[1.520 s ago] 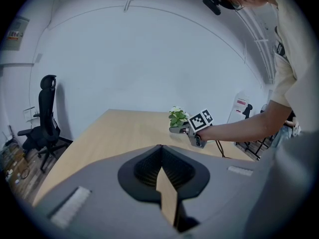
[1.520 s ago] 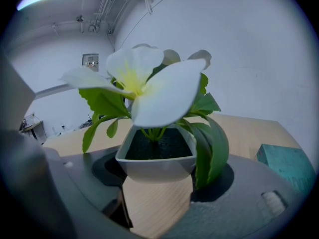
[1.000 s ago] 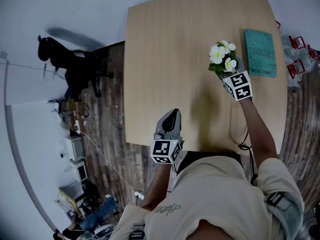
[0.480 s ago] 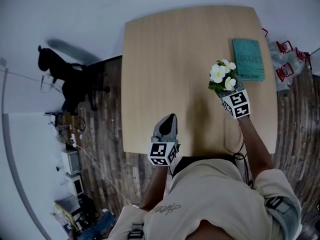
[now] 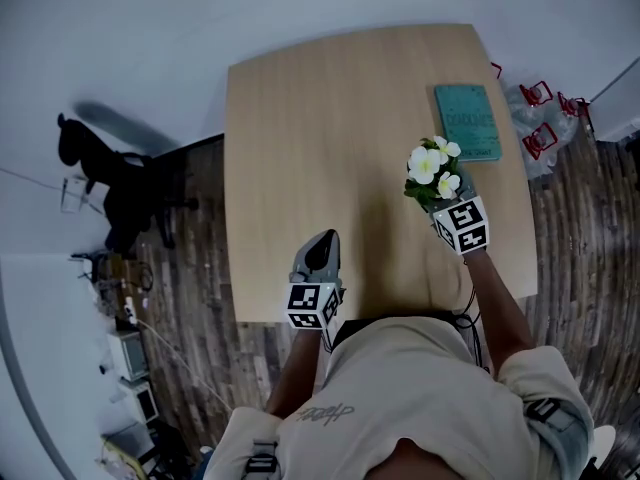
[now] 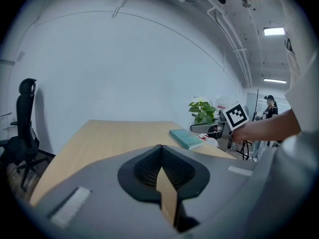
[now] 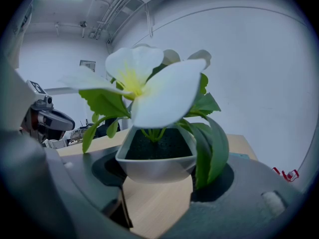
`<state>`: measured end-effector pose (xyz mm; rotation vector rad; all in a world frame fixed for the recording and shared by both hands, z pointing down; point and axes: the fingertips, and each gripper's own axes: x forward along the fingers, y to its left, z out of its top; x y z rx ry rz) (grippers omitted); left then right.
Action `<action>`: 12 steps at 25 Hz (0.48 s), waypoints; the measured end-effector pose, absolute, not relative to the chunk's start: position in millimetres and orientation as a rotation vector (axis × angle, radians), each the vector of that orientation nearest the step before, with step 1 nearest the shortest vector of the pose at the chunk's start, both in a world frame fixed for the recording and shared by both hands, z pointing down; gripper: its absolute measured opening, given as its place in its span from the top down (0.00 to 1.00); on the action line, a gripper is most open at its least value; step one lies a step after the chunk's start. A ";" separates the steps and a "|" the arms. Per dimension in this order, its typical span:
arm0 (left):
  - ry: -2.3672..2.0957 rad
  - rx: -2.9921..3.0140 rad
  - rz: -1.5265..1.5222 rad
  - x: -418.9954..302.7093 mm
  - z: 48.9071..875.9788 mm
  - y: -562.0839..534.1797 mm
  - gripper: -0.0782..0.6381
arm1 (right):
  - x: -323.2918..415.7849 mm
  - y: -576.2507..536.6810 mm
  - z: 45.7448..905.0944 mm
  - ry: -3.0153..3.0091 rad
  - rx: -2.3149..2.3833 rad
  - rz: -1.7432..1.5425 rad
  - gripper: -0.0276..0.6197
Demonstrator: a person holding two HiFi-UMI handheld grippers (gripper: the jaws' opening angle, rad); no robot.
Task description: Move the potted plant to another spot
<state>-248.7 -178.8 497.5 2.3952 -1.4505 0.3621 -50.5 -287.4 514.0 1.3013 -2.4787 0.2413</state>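
The right gripper [image 5: 445, 206] is clamped on the potted plant [image 5: 430, 171], with its 2 jaws pressed wide against opposite walls of the white pot. Against the frame from 1 second ago, the plant has left its place directly beside the teal book [image 5: 466, 121]. It now sits off the book's near corner, closer to the person and above the right part of the table [image 5: 300, 128]. This indicates that the carry is under way and the set-down has not yet been made. The left gripper [image 5: 320, 243] remains over the table's near edge with its jaws closed together and nothing between them. It takes no part in the move. The right gripper view shows the pot wall, the dark soil and bare wood below the pot, which suggests the pot is off the surface. The head view hides all of this under the white flowers. The head view alone gives the plant's position relative to the book and the table edges. The left gripper view shows the plant from the side, beyond the book, apparently held clear of the tabletop.
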 end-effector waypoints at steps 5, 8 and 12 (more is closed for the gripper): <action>-1.353 2.445 0.391 -247.2 504.0 -183.9 0.87 | -40.0 -269.2 506.9 -2.440 1.385 0.237 0.43; -1.273 2.492 0.397 -238.7 505.6 -190.1 0.87 | -29.5 -259.2 505.9 -2.402 1.449 0.245 0.43; -1.179 2.543 0.396 -226.3 508.3 -193.2 0.87 | -17.9 -242.6 507.4 -2.353 1.535 0.265 0.43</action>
